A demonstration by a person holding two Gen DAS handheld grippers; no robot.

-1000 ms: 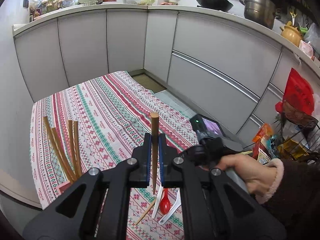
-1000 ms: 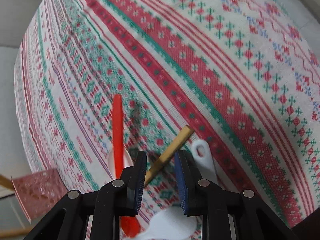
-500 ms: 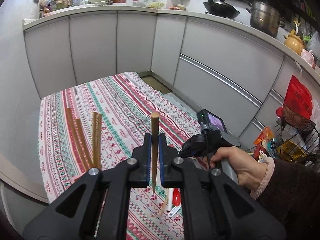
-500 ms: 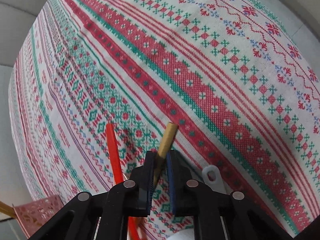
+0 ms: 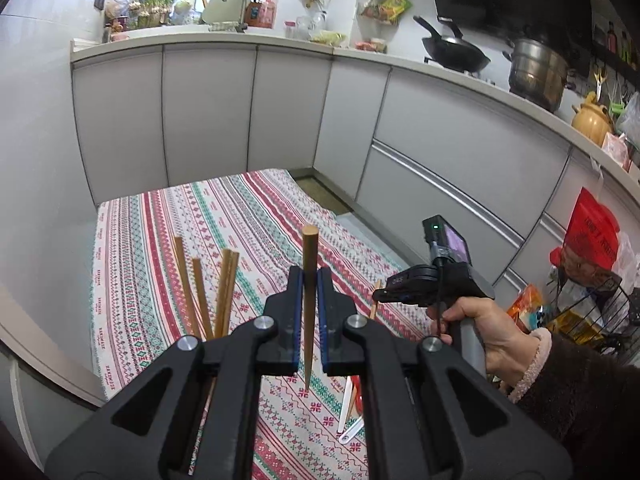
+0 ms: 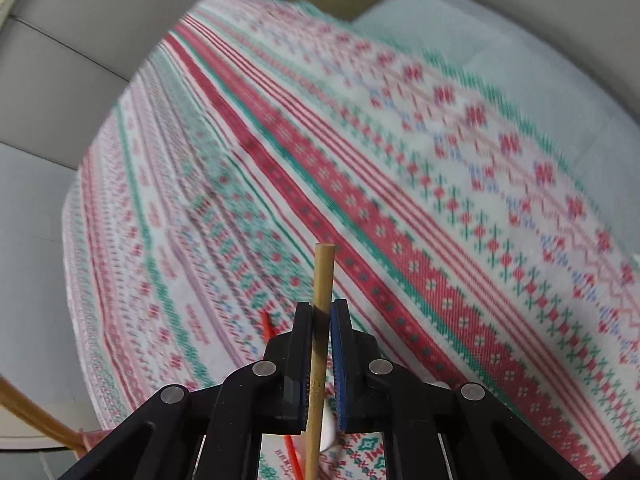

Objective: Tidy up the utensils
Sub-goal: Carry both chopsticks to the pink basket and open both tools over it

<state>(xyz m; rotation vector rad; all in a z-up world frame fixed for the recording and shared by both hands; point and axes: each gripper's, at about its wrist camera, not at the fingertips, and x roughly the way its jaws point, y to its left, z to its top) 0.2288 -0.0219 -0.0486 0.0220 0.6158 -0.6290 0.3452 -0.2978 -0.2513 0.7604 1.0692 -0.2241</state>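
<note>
Gripping one wooden chopstick (image 5: 309, 300) in your left tongs (image 5: 309, 316), you hold it upright above the near part of the patterned surface (image 5: 248, 216), pads pressed on its shaft. Your right tongs (image 6: 321, 354) have just closed on a second, paler chopstick (image 6: 322, 320): a second ago it lay slanted on the cloth between open pads, and now it is pinched and stands clear of the cloth, with the background blurred. That suggests the pick-up is done, so both of your hands now carry a stick and the next step is probably delivery.

Left of your left tongs, four more chopsticks (image 5: 200, 296) stand fanned out; their lower ends are hidden behind the tongs, so you cannot see from this view what holds them. In the right wrist view a corner of a reddish holder (image 6: 90, 438) shows at the lower left edge, with brown sticks leaning out of it; that is likely the holder. Its contents otherwise stay out of sight.

On the cloth, near and to the right, a red spoon (image 5: 357, 396) and a white spoon (image 5: 352, 432) lie unsorted. Your right hand (image 5: 476, 336) is just beyond them.
</note>
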